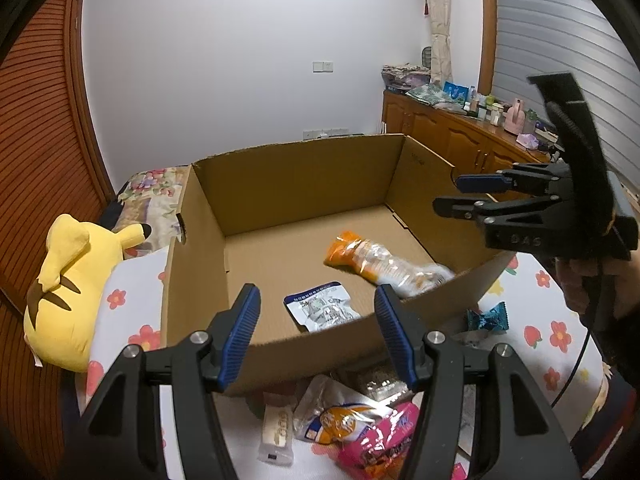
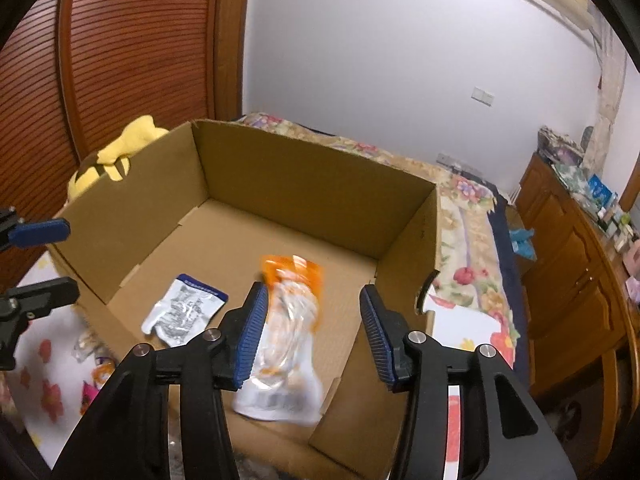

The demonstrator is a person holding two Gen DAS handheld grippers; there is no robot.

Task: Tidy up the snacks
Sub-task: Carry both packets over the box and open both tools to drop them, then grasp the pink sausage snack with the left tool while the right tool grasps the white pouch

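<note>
An open cardboard box [image 1: 300,176] [image 2: 312,184] stands on a flowered bedspread. On its floor lie an orange and clear snack packet [image 1: 372,260] [image 2: 288,320], blurred in the right wrist view, and a white pouch with a blue top [image 1: 320,308] [image 2: 184,308]. My right gripper [image 2: 313,292] [image 1: 450,194] hangs open over the box's right side, above the orange packet, its pads clear of it. My left gripper [image 1: 318,296] [image 2: 70,256] is open over the box's near wall with nothing between its fingers. Loose snacks lie in front of the box: a pink packet [image 1: 380,440], an orange-white packet [image 1: 344,424] and a white bar [image 1: 276,432].
A yellow plush toy [image 1: 68,280] [image 2: 116,156] lies left of the box against a wooden slatted door. A teal wrapped candy [image 1: 488,316] sits on the bedspread at the box's right corner. A wooden cabinet [image 1: 452,136] [image 2: 568,248] with clutter on top runs along the right.
</note>
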